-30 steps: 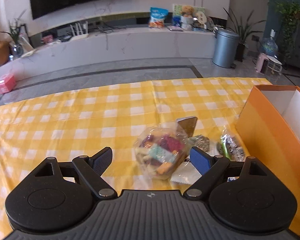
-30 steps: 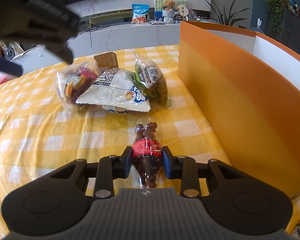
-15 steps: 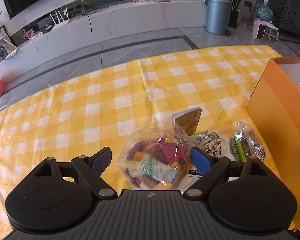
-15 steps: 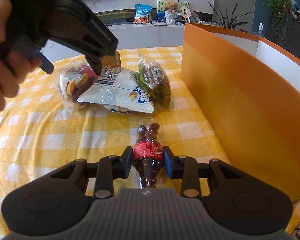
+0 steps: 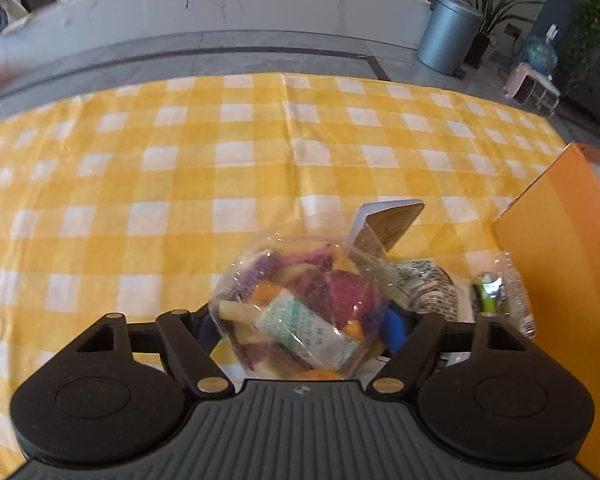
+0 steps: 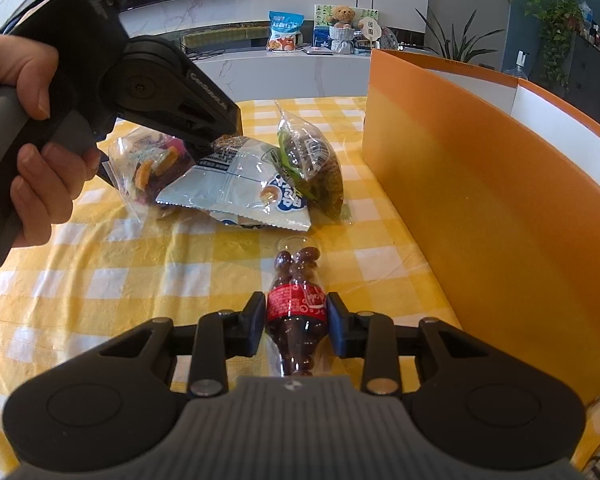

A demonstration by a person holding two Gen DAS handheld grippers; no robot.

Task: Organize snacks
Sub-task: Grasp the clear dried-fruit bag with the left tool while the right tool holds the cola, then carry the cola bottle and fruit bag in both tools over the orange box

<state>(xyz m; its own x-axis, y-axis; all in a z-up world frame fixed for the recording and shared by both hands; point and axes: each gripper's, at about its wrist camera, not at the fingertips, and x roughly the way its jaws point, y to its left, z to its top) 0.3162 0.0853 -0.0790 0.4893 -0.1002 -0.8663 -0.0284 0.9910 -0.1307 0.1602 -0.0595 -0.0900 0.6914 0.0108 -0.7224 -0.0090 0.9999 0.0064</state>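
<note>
A clear bag of mixed coloured snacks [image 5: 300, 304] lies on the yellow checked tablecloth [image 5: 220, 184]. My left gripper [image 5: 300, 326] is closing around it, and both pads touch the bag's sides. In the right wrist view that left gripper [image 6: 196, 136] comes down onto the same bag [image 6: 148, 168], with a person's hand [image 6: 32, 160] on its handle. My right gripper [image 6: 296, 324] is shut on a small cola-shaped bottle of chocolate balls [image 6: 296, 272] with a red label, which lies on the cloth.
A tall orange box [image 6: 480, 200] with a white inside stands to the right. A white snack packet [image 6: 240, 184] and a green-edged bag of dark snacks [image 6: 312, 160] lie beside the clear bag. A small brown-faced carton [image 5: 388, 224] stands behind it.
My left gripper came down over the clear bag and its jaws narrowed from wide open until they touch the bag. The right gripper and the bottle kept still.
</note>
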